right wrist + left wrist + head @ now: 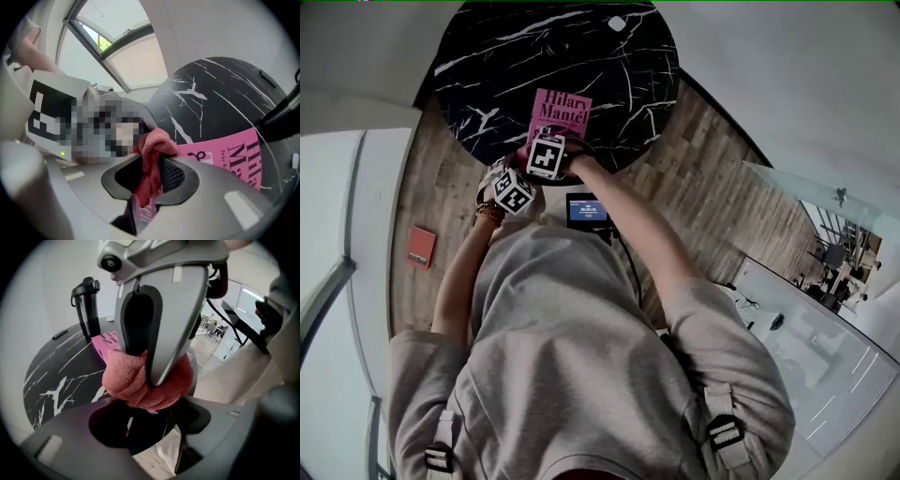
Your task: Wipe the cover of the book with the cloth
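Here we hold both grippers close together at the near rim of the round black marble-patterned table (609, 84). The pink paperback book (562, 111) lies flat there, its title reading upright to us.

The right gripper (151, 180) has its jaws closed tight on a bunched salmon-red terry cloth (129, 380). The wad bulges out around the fingertips and rests on the near end of the pink cover. In the right gripper view, the cover's printed letters show just under the jaws.

The left gripper (145, 423) sits just beside it on our left, by the book's near left corner. Its jaws stand wide apart. Something dark lies in the gap, and we cannot tell what it is or whether the pads press on it.

Near the book's far end, a tall black lidded flask (87, 310) stands upright on the table. On the wooden plank floor (712, 178) to our left lies a flat red square object (420, 247), well apart from the table.
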Demonstrator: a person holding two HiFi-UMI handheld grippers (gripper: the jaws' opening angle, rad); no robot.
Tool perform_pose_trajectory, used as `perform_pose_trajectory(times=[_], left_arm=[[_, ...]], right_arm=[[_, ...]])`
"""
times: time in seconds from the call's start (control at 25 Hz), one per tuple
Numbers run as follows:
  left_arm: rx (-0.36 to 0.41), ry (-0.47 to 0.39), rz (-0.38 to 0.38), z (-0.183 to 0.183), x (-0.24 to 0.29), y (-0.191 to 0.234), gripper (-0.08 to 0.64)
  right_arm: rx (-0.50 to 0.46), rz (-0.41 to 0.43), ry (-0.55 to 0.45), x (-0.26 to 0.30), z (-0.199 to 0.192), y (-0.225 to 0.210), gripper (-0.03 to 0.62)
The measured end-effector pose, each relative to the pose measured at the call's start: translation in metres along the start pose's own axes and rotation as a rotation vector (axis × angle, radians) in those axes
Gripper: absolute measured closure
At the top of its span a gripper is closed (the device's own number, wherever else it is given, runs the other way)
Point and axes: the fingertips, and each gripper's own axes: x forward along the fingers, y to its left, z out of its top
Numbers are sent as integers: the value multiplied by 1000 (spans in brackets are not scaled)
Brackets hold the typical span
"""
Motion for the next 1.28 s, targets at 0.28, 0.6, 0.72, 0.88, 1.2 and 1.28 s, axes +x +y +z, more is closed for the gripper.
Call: perform_pose_trajectory(times=[0.28,0.6,0.72,0.88,1.2,1.28], left_arm=[[-99,-148,30,19,-35,14,331],[-96,-501,353,120,-152,65,464],[-38,-636,441,159,-206,45,517],[-15,-758,543,185,-271,-4,545],[-22,-846,612,178,-334,-106,552],[-17,-857,628,172,-346,-130,552]], right_arm=[[176,-147,-282,-72,-5,-25,485],[455,-461,-1001,-259,-62,-11,482],[480,-560,-1137,-299,-92,23,482],[453,-711,-1280,-345,-125,92,481],[344,-879,-1386,-387,-156,205,477],[273,-920,-1387,-392,-155,230,477]])
